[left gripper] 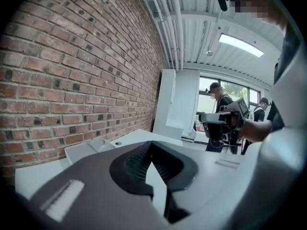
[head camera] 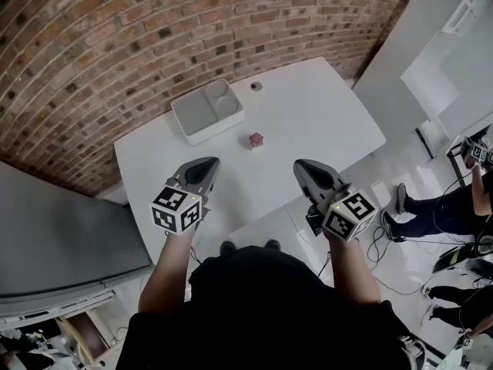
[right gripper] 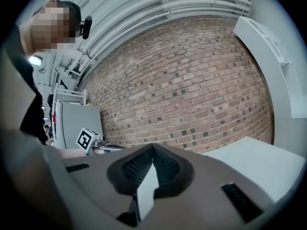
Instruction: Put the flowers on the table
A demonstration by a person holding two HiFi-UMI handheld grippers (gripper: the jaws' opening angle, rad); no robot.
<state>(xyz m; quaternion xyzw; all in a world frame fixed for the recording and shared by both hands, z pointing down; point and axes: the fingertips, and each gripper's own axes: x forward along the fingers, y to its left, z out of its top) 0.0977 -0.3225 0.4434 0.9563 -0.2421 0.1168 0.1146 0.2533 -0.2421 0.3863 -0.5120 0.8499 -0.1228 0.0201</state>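
We hold both tools over the near part of the white worktop. Our left hand-held gripper has its jaws pressed together with nothing between them. Our right hand-held gripper is likewise closed and empty. The flowers, a small pinkish cluster, lie on the worktop just ahead of the two hand-held grippers and between them, touching neither. Farther ahead of the left hand-held gripper sits a white tray with two compartments, apart from the flowers. Past the flowers, a small dark round thing lies near the brick wall.
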